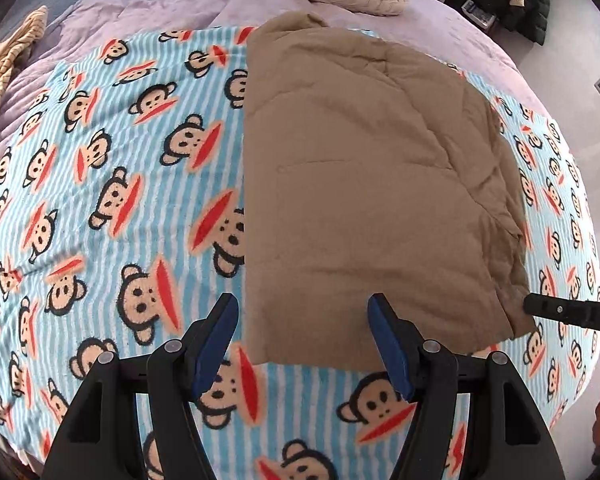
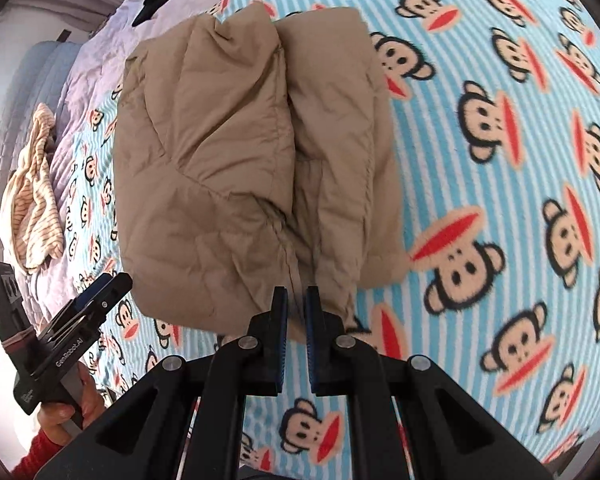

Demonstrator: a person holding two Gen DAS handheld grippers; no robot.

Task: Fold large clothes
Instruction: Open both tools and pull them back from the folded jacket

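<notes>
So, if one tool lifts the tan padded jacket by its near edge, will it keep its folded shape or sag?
The tan padded jacket would probably sag and unfold: it lies in soft, puffy layers with creases, nothing stiff. It looks light for its bulk, since the quilted filling stands high. On the fleecy monkey blanket it would likely drag rather than slide if pushed.

Both wrist views look steeply down, close over the monkey-print blanket [image 1: 100, 184]. Each frames the folded tan jacket [image 1: 364, 184] centrally, from opposite sides. The left gripper [image 2: 100, 288] shows at the right view's lower left.
</notes>
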